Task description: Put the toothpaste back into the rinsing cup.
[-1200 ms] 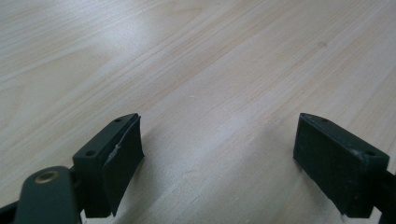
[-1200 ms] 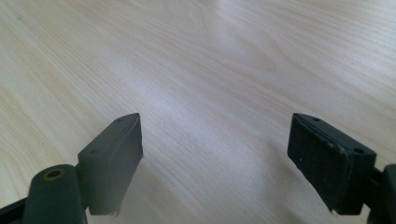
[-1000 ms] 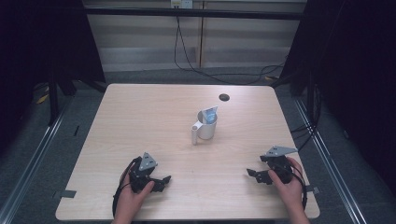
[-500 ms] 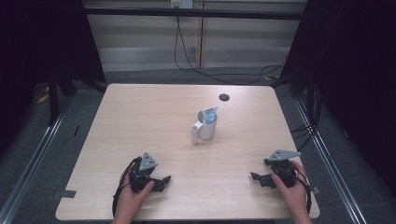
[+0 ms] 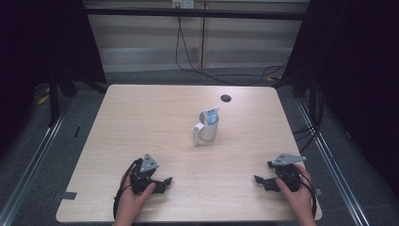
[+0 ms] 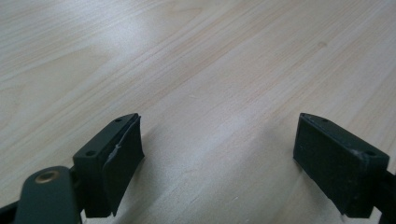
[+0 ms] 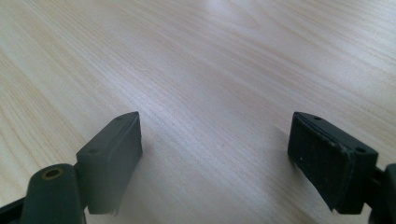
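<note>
High view. The wooden table point(image 5: 141, 122) carries a small metal pitcher point(image 5: 207, 127) near its centre, slightly toward the far side. The pitcher stands upright, its handle point(image 5: 196, 136) turned toward the near-left, and a blue-and-white packet point(image 5: 212, 115) sticks up out of its mouth. A dark round grommet point(image 5: 226, 98) sits in the tabletop just beyond the pitcher. The left gripper point(image 5: 162, 182) rests low at the near-left edge, held in a hand that enters from the bottom. The right gripper point(image 5: 261, 181) rests at the near-right edge in the other hand. Both are well apart from the pitcher, one to each side of it. This reads as a parked, symmetrical stance that leaves either tool free to approach the pitcher.

Left gripper view. The two black jaws stand wide apart with bare wood grain between them. Nothing is held. The jaws sit close over the tabletop, consistent with a hand resting on the surface.

Right gripper view. The jaws are likewise spread wide over bare wood, holding nothing. The left gripper appears the better placed to reach the handle.
</note>
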Action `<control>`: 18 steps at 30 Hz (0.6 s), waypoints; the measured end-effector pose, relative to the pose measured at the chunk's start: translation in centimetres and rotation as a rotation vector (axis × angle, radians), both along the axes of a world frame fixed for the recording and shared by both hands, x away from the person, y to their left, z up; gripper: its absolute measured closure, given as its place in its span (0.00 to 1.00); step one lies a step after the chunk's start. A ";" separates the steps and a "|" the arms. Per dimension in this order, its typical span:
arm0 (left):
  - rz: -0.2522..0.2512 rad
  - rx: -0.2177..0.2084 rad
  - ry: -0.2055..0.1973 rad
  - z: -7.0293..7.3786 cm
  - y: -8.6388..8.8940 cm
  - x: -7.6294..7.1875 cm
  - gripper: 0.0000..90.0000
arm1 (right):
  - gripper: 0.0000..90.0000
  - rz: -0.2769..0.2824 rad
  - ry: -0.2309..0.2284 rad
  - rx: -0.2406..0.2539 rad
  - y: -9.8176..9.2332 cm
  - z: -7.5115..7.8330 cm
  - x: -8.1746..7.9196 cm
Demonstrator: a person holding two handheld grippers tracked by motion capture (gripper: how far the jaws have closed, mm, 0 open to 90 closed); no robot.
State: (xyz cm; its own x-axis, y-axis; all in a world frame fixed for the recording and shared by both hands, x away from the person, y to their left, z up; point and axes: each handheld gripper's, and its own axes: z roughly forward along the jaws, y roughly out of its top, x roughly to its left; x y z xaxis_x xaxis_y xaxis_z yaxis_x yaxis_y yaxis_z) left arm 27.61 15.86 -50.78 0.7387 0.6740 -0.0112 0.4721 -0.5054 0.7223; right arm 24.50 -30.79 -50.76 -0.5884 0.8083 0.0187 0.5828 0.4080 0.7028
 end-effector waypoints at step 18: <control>0.000 0.000 0.000 0.0 0.0 0.0 0.17 | 0.19 0.009 -0.027 0.021 -0.4 -0.3 -0.4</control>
